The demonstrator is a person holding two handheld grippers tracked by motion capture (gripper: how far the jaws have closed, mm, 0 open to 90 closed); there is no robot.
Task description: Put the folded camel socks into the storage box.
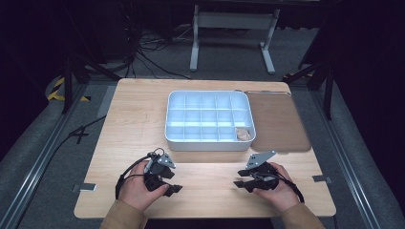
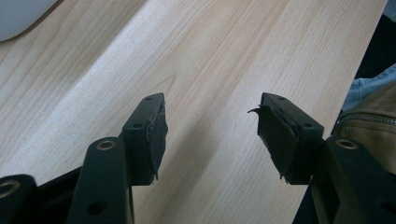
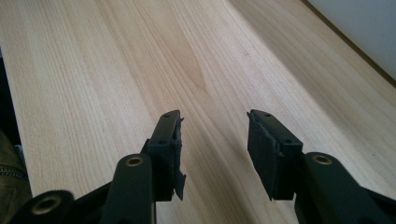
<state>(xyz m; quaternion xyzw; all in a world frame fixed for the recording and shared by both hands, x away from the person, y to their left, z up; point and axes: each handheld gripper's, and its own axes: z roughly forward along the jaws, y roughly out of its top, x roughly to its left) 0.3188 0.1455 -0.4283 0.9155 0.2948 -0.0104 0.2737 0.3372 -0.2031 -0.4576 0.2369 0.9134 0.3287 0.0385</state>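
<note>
Both grippers idle w/ jaws spread, nothing pinched: left gripper [image 1: 173, 189] at 7 o'clock, right gripper [image 1: 239, 183] at 5. The beige piece [image 1: 243, 134] sits in the white tray [image 1: 208, 144], bottom-right cell. Risk imo: wide jaws snag the cell dividers and shove the tray.

From where I stand, nothing here can be read: no words, labels, brand marks or numbers show on anything in sight. The one thing that looks like a sign is the yellow-and-black hazard striping [image 1: 57, 90] on the floor, off at about ten o'clock, and it carries no lettering.
</note>
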